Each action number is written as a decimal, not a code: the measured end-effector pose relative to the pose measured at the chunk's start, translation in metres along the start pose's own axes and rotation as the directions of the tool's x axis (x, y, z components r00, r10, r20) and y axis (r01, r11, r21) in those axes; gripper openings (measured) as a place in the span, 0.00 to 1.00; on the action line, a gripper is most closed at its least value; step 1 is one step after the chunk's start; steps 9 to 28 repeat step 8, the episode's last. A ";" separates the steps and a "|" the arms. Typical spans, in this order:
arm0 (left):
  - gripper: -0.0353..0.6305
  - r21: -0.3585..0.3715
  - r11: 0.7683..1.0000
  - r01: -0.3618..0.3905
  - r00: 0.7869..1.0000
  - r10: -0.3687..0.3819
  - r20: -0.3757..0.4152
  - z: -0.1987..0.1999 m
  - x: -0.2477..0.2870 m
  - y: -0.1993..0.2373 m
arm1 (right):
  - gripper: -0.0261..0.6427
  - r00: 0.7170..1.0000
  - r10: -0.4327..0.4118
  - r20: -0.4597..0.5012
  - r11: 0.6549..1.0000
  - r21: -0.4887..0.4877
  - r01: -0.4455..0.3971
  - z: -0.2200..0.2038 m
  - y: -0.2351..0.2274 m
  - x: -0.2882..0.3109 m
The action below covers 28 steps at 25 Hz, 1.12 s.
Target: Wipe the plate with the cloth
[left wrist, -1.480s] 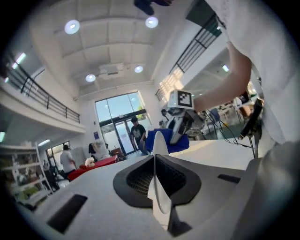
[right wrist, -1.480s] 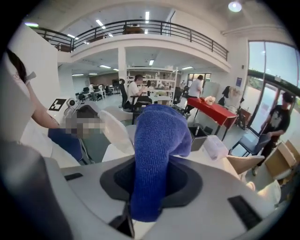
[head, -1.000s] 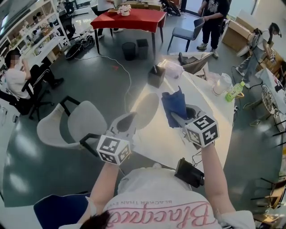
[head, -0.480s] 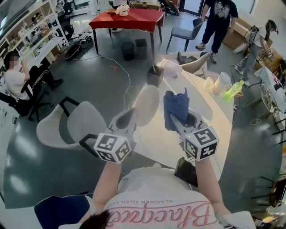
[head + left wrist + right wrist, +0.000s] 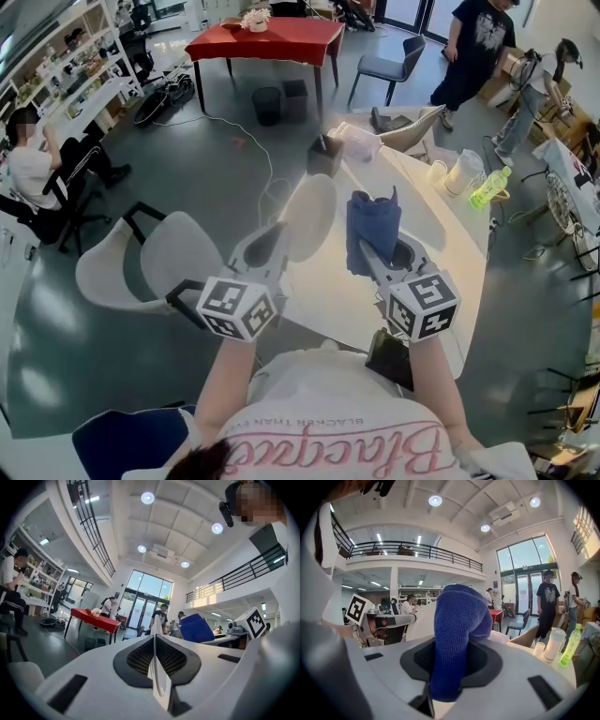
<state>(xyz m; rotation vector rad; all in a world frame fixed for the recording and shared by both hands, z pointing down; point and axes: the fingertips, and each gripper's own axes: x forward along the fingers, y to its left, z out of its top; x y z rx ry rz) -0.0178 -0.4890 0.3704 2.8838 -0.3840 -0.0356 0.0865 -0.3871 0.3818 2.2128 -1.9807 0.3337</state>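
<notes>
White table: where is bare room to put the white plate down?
Bare: the middle of the white table, between the blue cloth and the green plastic bottle. Crowded: the far end, with the dark box, the white cup and the white jug.

Looks like a large open-plan office or lab hall: high ceiling with round lights [image 5: 147,498], railed mezzanine [image 5: 417,550], tall glass doors [image 5: 147,603]. Holds a red table [image 5: 267,39], office chair [image 5: 386,67], loose floor cable [image 5: 258,155] and, probably, stocked shelves [image 5: 70,70] along one wall.
</notes>
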 end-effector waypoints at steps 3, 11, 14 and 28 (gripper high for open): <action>0.08 0.000 1.000 0.004 1.000 -0.004 -0.001 0.000 0.001 -0.001 | 0.20 1.000 0.000 -0.008 1.000 -0.006 0.000 -0.003 0.001 -0.001; 0.08 0.002 1.000 0.006 1.000 -0.006 -0.005 -0.003 -0.001 0.001 | 0.20 1.000 -0.008 -0.018 1.000 -0.014 0.008 -0.008 0.000 -0.002; 0.08 0.002 1.000 0.006 1.000 -0.006 -0.005 -0.003 -0.001 0.001 | 0.20 1.000 -0.008 -0.018 1.000 -0.014 0.008 -0.008 0.000 -0.002; 0.08 0.002 1.000 0.006 1.000 -0.006 -0.005 -0.003 -0.001 0.001 | 0.20 1.000 -0.008 -0.018 1.000 -0.014 0.008 -0.008 0.000 -0.002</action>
